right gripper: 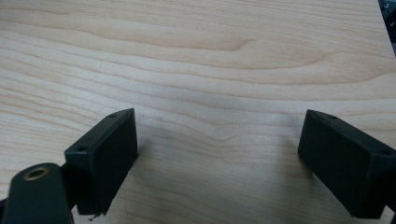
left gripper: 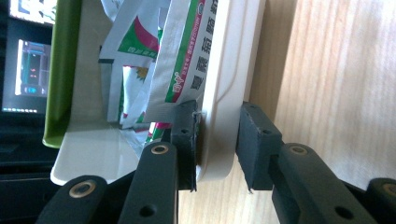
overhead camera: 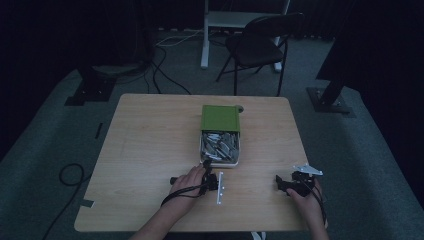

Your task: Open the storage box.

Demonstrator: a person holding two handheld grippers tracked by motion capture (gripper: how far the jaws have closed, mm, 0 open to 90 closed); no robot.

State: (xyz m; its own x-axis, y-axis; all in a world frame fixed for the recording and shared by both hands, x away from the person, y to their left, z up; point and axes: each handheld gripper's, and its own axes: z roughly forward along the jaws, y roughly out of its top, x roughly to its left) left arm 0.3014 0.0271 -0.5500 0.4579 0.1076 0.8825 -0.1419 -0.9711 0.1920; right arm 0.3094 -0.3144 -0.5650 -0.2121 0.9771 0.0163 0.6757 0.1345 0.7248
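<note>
1. The shallow white plastic box [overhead camera: 220, 161], holding silver foil sachets [overhead camera: 220, 144] and half covered by a green sliding lid [overhead camera: 220, 118], is sitting mid-tabletop [overhead camera: 150, 140], its long axis running away from the person.
2. The left gripper [left gripper: 215, 140] is clamping the box's near rim [left gripper: 224, 93], 1 pad inside against the sachets, 1 pad outside.
3. The right gripper [right gripper: 217, 158] is resting over bare wood with its jaws spread wide, holding nothing, well apart to the box's right.
4. Judging by this, the left hand [overhead camera: 187, 182] is nearer, and any pull is likely running along the box's long axis toward the person.
</note>
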